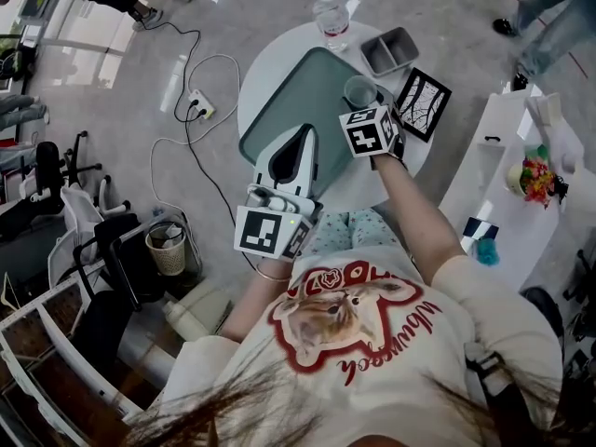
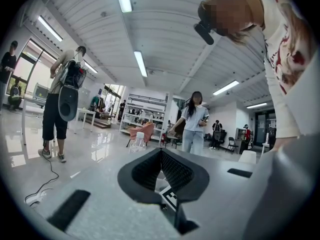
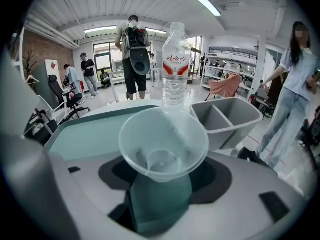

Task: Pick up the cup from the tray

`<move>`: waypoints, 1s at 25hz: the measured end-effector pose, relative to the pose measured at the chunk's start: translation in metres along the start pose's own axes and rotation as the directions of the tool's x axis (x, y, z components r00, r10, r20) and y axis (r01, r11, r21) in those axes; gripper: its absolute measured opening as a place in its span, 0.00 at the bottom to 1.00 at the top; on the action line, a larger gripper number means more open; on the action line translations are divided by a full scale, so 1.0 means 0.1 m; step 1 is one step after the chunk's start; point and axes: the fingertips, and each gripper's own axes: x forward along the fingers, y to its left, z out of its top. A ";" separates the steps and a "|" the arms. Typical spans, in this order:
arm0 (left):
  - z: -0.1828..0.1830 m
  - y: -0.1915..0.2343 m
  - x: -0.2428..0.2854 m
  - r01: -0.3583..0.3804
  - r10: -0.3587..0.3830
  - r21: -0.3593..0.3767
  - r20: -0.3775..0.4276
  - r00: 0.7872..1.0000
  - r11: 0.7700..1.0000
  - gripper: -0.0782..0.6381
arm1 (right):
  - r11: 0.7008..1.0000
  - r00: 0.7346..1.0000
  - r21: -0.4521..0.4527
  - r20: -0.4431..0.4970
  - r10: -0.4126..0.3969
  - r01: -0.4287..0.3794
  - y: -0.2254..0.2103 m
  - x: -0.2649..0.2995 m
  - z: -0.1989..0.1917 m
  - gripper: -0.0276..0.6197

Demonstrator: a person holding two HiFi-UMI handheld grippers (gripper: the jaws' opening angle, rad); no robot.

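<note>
Right claw is clamped on the clear plastic cup, at the upper right corner of the green tray on the round white surface. The cup's mouth tilts toward the camera in the right gripper view. Left claw has its jaws together with nothing in them, at frame center over the tray's lower edge. A water bottle and a gray divided bin stand behind the cup.

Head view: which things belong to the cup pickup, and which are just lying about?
Job: clear plastic cup, teal plastic tray, right tongs closed on the cup.
Lying about: clear water bottle, grey two-compartment bin, black-framed picture.
</note>
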 end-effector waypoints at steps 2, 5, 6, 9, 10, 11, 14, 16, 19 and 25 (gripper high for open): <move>0.01 0.00 -0.01 0.000 0.000 0.002 0.000 1.000 1.000 0.13 | 1.000 1.000 0.021 0.010 0.000 0.000 -0.01 -0.03 0.02 0.50; 0.01 0.01 -0.04 0.000 0.000 0.005 0.000 1.000 1.000 0.13 | 0.999 0.999 0.033 0.040 0.001 -0.003 -0.04 -0.12 0.08 0.50; 0.01 0.00 -0.04 0.000 0.000 0.006 0.000 1.000 1.000 0.13 | 1.000 0.999 0.028 0.052 0.000 -0.002 -0.06 -0.17 0.12 0.50; 0.03 -0.01 -0.05 0.004 -0.004 0.009 0.005 1.000 1.000 0.13 | 1.000 0.996 0.023 0.093 -0.002 0.000 -0.08 -0.34 0.26 0.50; 0.03 -0.02 -0.04 0.007 -0.007 0.010 0.008 1.000 1.000 0.13 | 1.000 0.994 0.022 0.106 0.000 -0.002 -0.07 -0.41 0.31 0.50; 0.04 -0.03 -0.04 0.010 -0.010 0.011 0.010 1.000 1.000 0.13 | 1.000 0.993 0.020 0.119 0.002 -0.005 -0.06 -0.47 0.36 0.50; 0.06 -0.08 -0.05 0.020 -0.020 0.012 0.016 1.000 1.000 0.13 | 1.000 0.988 0.005 0.156 0.019 -0.020 0.00 -0.68 0.50 0.50; 0.08 -0.12 -0.06 0.025 -0.025 0.014 0.021 0.999 1.000 0.13 | 0.999 0.986 -0.011 0.166 0.035 -0.034 0.04 -0.80 0.55 0.50; 0.10 -0.17 -0.07 0.035 -0.036 0.019 0.028 0.999 0.999 0.13 | 0.999 0.985 -0.034 0.165 0.041 -0.036 0.06 -0.94 0.59 0.50; 0.12 -0.21 -0.10 0.042 -0.043 0.022 0.036 0.998 0.999 0.13 | 0.999 0.977 -0.038 0.210 0.044 -0.037 0.08 -1.26 0.74 0.50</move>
